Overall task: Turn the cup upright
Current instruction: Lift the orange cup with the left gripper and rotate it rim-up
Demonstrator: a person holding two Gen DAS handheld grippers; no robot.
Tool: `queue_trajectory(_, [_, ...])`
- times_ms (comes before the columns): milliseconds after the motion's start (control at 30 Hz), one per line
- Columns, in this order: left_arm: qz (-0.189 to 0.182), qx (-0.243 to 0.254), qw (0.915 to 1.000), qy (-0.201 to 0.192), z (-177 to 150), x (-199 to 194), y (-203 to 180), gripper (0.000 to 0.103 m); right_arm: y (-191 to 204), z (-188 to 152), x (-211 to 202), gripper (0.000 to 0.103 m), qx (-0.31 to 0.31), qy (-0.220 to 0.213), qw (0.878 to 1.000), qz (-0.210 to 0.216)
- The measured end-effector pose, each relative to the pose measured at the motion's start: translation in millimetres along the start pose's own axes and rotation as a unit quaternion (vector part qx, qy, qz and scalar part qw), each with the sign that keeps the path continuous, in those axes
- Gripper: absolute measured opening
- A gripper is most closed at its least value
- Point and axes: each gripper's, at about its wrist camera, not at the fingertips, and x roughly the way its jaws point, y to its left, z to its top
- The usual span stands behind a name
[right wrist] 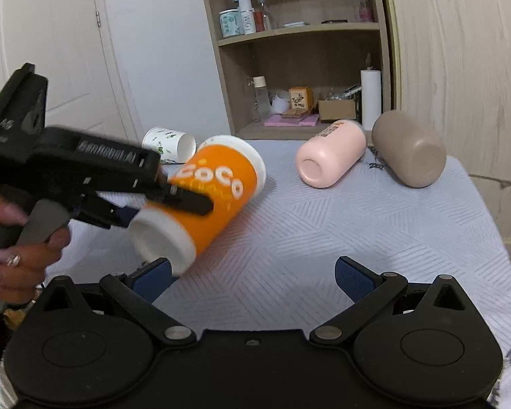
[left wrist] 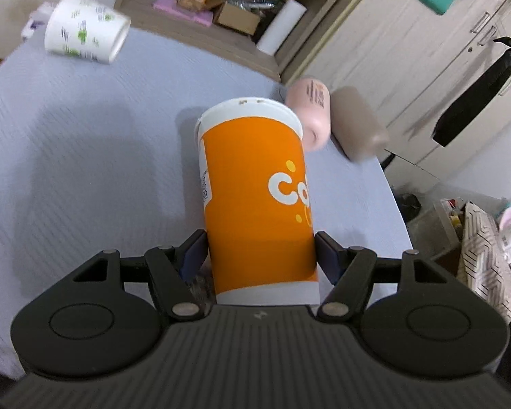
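Nearest to you, your left gripper (left wrist: 260,254) is clamped on the orange cup (left wrist: 255,187), its blue pads pressing either side of the body close to the white base end. That low hold looks chosen to give you leverage for swinging the cup round. From the right wrist view the same cup (right wrist: 201,201) is tilted in the air above the bed (right wrist: 323,238), base end nearest you and lidded end pointing away towards the far edge, so the flip looks only partly done; the tilt has to go on until the base faces down.

Your right gripper (right wrist: 253,277) hangs over the near part of the bed with its fingers spread wide and nothing between them, seemingly kept back as a spare.

Further on, a pink bottle (right wrist: 330,153) and a taupe bottle (right wrist: 409,148) lie on their sides near the far right corner, touching or nearly so. A white paper cup (right wrist: 168,143) with green print lies on its side near the far left edge, well apart from them.
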Motion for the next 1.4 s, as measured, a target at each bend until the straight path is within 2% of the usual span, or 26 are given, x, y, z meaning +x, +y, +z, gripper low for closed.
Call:
queue_trajectory(100, [-0.012,-0.018,0.9997,0.01,-4.4,5.8,3.2,0.067,2.6,-2.3,-3.5,0.103,-0.016,-0.002,1.0,-0.008])
queue_trajectory(200, [-0.009,-0.019,0.9997,0.011,-4.0,7.0,2.3,0.069,3.0,-3.1,-2.1,0.103,-0.016,0.005,1.0,-0.002])
queue_trajectory(267, [-0.002,-0.015,0.9997,0.021,-3.5,6.9,1.0,0.081,2.5,-3.7,-1.0,0.103,-0.012,0.013,1.0,0.006])
queue_trajectory(533, [-0.02,-0.002,0.9997,0.012,9.1,-7.2,12.3,0.088,-1.0,16.9,15.9,0.103,0.02,0.059,0.993,0.096])
queue_trajectory(667, [-0.031,-0.011,0.9994,0.01,23.3,-9.3,26.6,0.088,-5.7,34.1,40.6,0.103,0.048,0.1,0.984,0.138])
queue_trajectory(833, [-0.057,-0.029,0.9972,0.037,36.8,5.5,42.6,0.088,-16.7,49.3,76.2,0.103,0.099,0.161,0.966,0.175])
queue_trajectory(1000, [-0.076,-0.047,0.9949,0.046,45.1,19.7,52.3,0.087,-19.1,53.9,99.2,0.103,0.122,0.213,0.95,0.194])
queue_trajectory(1167, [-0.101,-0.053,0.9921,0.053,45.9,29.0,55.1,0.08,-21.0,61.7,103.5,0.101,0.119,0.216,0.951,0.184])
queue_trajectory(1200, [-0.108,-0.053,0.9913,0.054,45.5,30.6,54.0,0.077,-21.7,62.8,104.0,0.092,0.12,0.215,0.951,0.184])
queue_trajectory(1233, [-0.117,-0.055,0.99,0.056,45.1,31.6,53.8,0.073,-22.7,63.9,105.6,0.088,0.119,0.215,0.951,0.185])
queue_trajectory(1267, [-0.119,-0.057,0.9897,0.056,44.7,31.0,53.8,0.072,-23.0,64.0,106.9,0.082,0.119,0.216,0.951,0.188])
queue_trajectory(1400, [-0.119,-0.031,0.9911,0.051,43.7,24.9,48.6,0.071,-25.9,62.7,102.3,0.08,0.122,0.209,0.95,0.195])
